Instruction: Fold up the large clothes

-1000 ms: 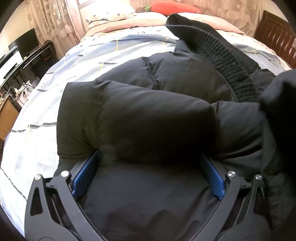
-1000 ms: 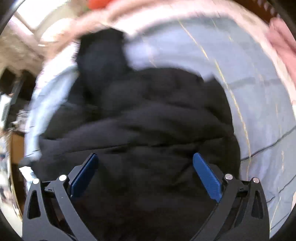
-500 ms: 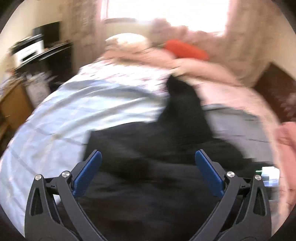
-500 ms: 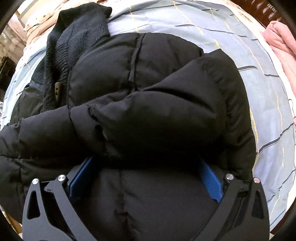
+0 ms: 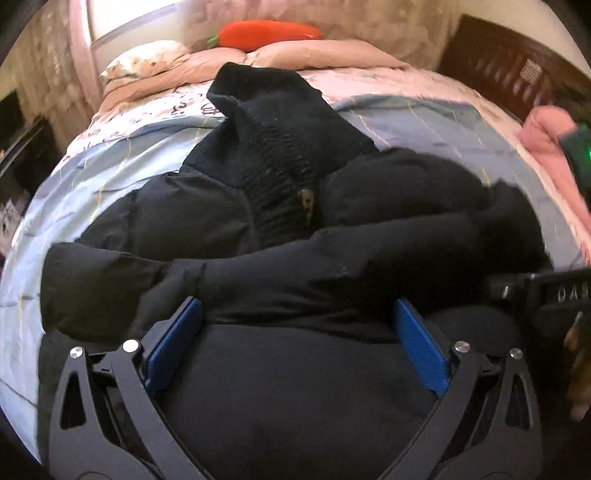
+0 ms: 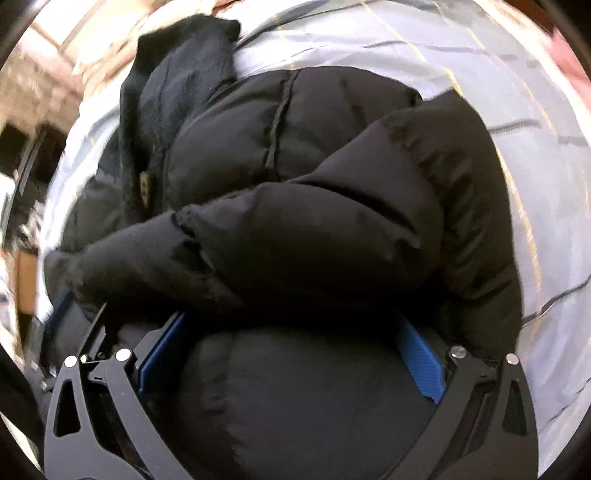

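A black puffer jacket [image 5: 295, 266] lies on the bed with both sleeves folded across its body; it also fills the right wrist view [image 6: 325, 206]. Its knit hood [image 5: 273, 122] points toward the pillows. My left gripper [image 5: 295, 314] is open, its blue pads [image 5: 173, 343] wide apart against the jacket's near part, under the folded sleeve. My right gripper [image 6: 291, 325] is open too, pads [image 6: 421, 358] spread over the jacket's lower bulge, fingertips partly hidden by the sleeve. The right tool shows at the left view's right edge [image 5: 546, 295].
The bed has a pale blue striped sheet [image 5: 92, 173]. Pink bedding [image 5: 295, 55], a pillow and an orange carrot plush [image 5: 266, 33] lie at the far end. A pink cloth [image 5: 546, 136] lies right. A dark wooden headboard [image 5: 509, 74] and furniture at the left stand around.
Both grippers swung about and came back down at the jacket's near edge. The left view now looks along the middle of the jacket. Both stay open.
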### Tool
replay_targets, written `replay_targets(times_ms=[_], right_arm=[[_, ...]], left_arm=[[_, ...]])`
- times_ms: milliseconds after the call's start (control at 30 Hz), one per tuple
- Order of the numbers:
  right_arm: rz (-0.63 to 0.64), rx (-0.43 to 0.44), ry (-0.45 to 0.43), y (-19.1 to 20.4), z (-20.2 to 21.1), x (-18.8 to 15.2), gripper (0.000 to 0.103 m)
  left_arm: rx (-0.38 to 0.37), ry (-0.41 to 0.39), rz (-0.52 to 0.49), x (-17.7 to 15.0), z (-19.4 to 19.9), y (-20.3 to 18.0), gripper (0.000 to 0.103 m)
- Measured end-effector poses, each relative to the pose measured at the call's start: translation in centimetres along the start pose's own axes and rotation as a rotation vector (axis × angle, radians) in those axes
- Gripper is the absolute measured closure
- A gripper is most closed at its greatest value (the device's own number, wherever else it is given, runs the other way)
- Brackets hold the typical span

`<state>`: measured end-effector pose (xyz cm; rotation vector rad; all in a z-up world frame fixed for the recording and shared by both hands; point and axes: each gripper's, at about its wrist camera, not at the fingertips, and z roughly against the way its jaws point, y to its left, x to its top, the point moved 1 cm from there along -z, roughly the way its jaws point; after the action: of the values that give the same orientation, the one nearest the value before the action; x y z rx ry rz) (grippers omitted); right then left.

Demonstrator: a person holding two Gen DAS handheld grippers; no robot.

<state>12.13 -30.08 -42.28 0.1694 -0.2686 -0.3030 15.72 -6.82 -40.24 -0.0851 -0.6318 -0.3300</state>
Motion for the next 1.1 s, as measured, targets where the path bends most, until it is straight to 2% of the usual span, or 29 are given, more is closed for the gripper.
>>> replay_targets(times_ms=[100,167,200,267,300,367,467,500,533,567,600,633,667,733,767,800,833,867,933,1100], right_arm=[[-0.032,-0.069,-0.06,-0.9,0.6,-0.4,0.001],[-0.071,-0.124,-0.081,-2.1,0.7,-0.5,0.001],[-0.097,-0.138,-0.086,-3.0,0.5,-0.4,0.001],[-0.094,-0.113,-0.078,-4.2,-0.4,-0.3,0.001],[-0.077,-0.118,-0.084,-4.1,-0.7,-0.5,0.001],[-0.029,-0.171,-0.099,-3.4,-0.9,-0.8,0.001],[-0.081,-0.212,-0.134,-3.3,1.2,-0.6,0.001],[-0.113,-0.227,-0.203,-3.1,3.1,-0.7,0.001],[-0.124,-0.222,-0.286,-2.7,5.1,-0.7,0.001],[-0.113,-0.22,-0.353,-2.1,6.7,-0.7,0.001],[-0.096,-0.22,-0.383,-1.6,7.4,-0.7,0.001],[-0.06,-0.223,-0.395,-0.8,7.6,-0.4,0.001],[-0.032,-0.234,-0.386,-0.2,7.2,-0.3,0.001],[0.038,-0.291,-0.317,1.2,4.3,0.1,0.001],[0.072,-0.335,-0.286,1.5,2.6,0.0,0.001],[0.099,-0.375,-0.283,1.2,1.5,-0.3,0.001],[0.129,-0.376,-0.314,0.7,0.4,-0.9,0.001],[0.12,-0.341,-0.366,-0.2,0.1,-1.7,0.001],[0.088,-0.324,-0.391,-1.1,-0.3,-2.3,0.001],[0.107,-0.339,-0.41,-0.7,-1.0,-2.3,0.001]], left_arm=[[-0.001,0.019,0.017,-0.6,0.2,2.6,0.002],[-0.044,0.028,0.035,-1.5,-0.3,4.5,0.002],[-0.086,0.042,0.062,-2.0,-0.8,5.4,0.002],[-0.202,0.061,0.145,-3.1,-2.4,7.2,0.002],[-0.201,0.051,0.143,-3.3,-2.6,7.2,0.002],[-0.14,0.037,0.098,-3.3,-2.6,6.0,0.002],[-0.102,0.075,0.109,-2.9,-1.4,5.7,0.002],[-0.081,0.08,0.11,-2.4,-0.6,5.6,0.002],[-0.041,0.047,0.088,-1.7,1.2,5.4,0.002],[-0.021,-0.008,0.062,-1.2,3.0,5.4,0.002],[-0.014,-0.072,0.041,-0.7,4.6,5.3,0.002],[0.01,-0.136,0.026,-0.1,6.1,5.5,0.002],[0.041,-0.15,0.024,0.2,6.3,5.6,0.002],[0.086,-0.133,0.043,0.1,5.0,6.3,0.002],[0.121,-0.078,0.057,-0.6,2.9,6.9,0.002],[0.12,-0.047,0.065,-1.5,1.3,7.4,0.002],[0.049,-0.063,0.088,-3.1,-0.2,8.1,0.002],[0.032,-0.099,0.1,-3.9,-0.6,8.2,0.002],[0.041,-0.138,0.081,-4.5,-0.9,7.6,0.002],[0.015,-0.144,0.103,-4.8,-1.3,7.9,0.002]])
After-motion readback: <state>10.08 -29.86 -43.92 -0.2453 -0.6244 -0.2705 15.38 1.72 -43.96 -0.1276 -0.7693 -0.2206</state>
